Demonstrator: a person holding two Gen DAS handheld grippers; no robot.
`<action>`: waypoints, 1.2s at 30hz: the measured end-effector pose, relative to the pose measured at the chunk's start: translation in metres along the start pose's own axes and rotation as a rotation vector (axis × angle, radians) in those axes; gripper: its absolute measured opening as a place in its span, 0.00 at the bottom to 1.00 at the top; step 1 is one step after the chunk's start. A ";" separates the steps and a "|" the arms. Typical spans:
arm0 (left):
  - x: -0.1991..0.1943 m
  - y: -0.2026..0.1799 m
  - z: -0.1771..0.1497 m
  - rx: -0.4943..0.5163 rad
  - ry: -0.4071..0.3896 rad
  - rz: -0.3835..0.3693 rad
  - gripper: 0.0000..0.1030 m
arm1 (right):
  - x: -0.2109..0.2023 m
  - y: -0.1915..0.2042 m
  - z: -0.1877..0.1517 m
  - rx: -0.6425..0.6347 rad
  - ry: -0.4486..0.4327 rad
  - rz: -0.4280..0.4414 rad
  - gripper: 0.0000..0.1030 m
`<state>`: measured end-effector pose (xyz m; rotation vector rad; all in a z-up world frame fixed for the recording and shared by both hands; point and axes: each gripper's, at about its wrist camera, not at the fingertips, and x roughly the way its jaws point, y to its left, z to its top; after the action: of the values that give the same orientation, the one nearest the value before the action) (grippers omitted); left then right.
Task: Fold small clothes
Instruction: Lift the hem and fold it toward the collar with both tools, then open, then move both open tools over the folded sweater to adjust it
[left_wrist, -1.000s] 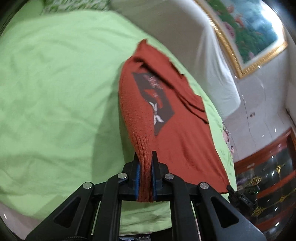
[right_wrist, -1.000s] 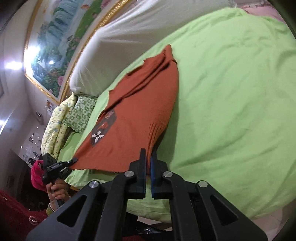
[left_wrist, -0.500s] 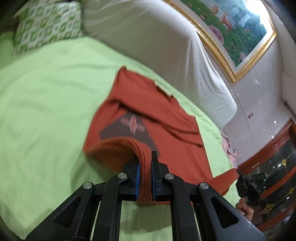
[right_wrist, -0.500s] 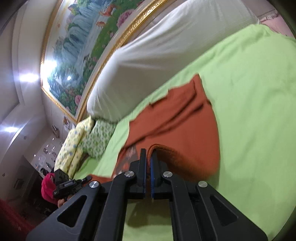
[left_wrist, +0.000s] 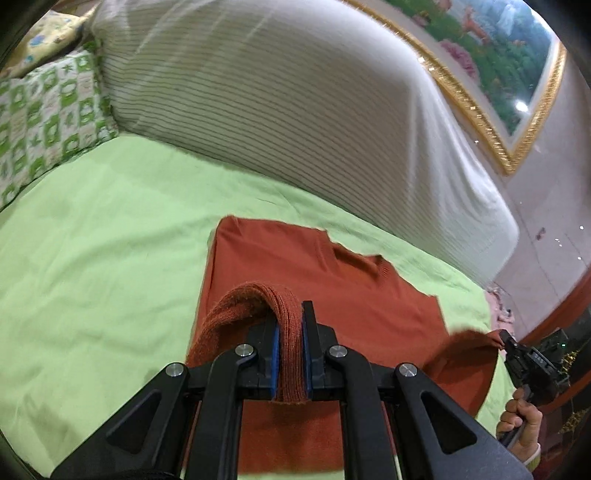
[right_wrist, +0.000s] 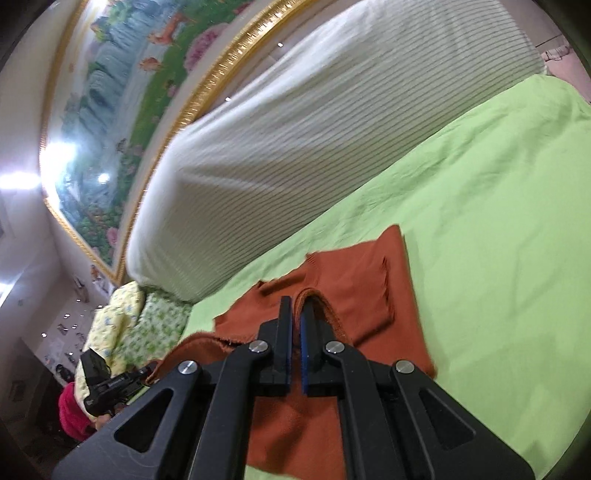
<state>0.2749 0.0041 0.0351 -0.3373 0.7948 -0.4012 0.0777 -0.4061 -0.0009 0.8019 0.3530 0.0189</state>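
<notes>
- left gripper (left_wrist: 290, 354), lower centre of its view: clamped on the ribbed hem of the red sweater (left_wrist: 314, 273), whose folded body runs up-frame toward the collar.
- right gripper (right_wrist: 295, 343), lower centre: pinches the opposite hem corner; sweater (right_wrist: 354, 284) lies on the green sheet (right_wrist: 498, 258).

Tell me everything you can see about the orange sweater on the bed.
The rust-orange knit sweater lies mostly flat on the green bedsheet, neckline toward the striped white cushion. Its ribbed hem is lifted and doubled back over the body, pinched in the left tool and the right tool. No print shows.
</notes>
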 end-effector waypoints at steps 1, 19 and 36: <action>0.014 0.001 0.008 -0.007 0.010 0.005 0.08 | 0.008 -0.002 0.005 -0.006 0.004 -0.011 0.04; 0.153 0.029 0.065 -0.078 0.133 0.106 0.18 | 0.130 -0.050 0.067 0.001 0.121 -0.180 0.05; 0.060 0.050 0.015 -0.054 0.103 0.224 0.81 | 0.030 -0.049 0.026 -0.014 0.068 -0.274 0.66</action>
<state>0.3350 0.0219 -0.0134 -0.2760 0.9348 -0.1877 0.1087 -0.4538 -0.0275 0.7351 0.5240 -0.2075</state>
